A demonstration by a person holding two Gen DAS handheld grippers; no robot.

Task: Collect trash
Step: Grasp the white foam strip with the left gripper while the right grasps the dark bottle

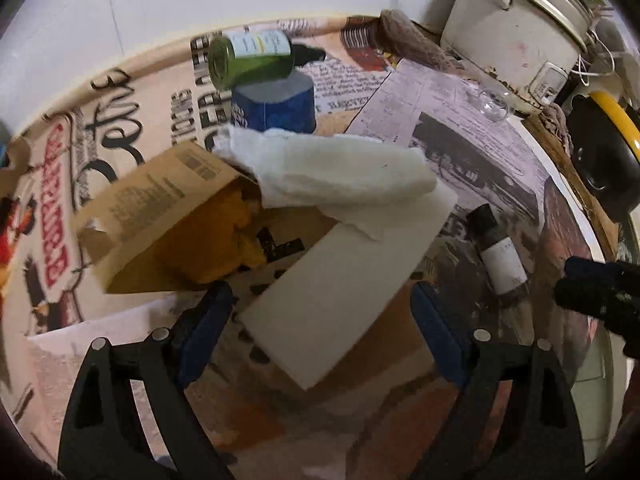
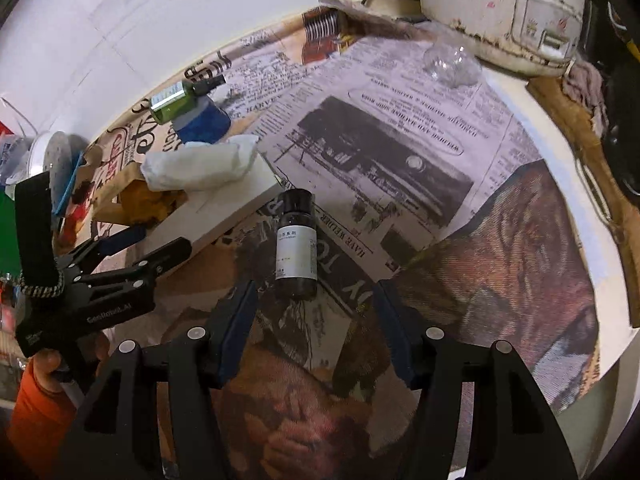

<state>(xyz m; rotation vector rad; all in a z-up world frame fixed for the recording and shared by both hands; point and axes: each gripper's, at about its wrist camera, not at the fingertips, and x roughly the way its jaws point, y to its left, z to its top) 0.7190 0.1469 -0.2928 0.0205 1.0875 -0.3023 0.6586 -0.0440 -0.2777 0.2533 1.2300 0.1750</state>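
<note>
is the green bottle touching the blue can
Touching: in the left wrist view the green bottle lies on its side on top of the blue can.

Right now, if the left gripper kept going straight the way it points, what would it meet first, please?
Most likely the white box, which lies between the left gripper's open fingers, with a tissue draped over its far end. Depth is hard to judge.

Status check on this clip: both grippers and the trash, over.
Left gripper open above flat white box. Right gripper open, empty, near dark brown labelled bottle. Crumpled white tissue lies on the box.
</note>
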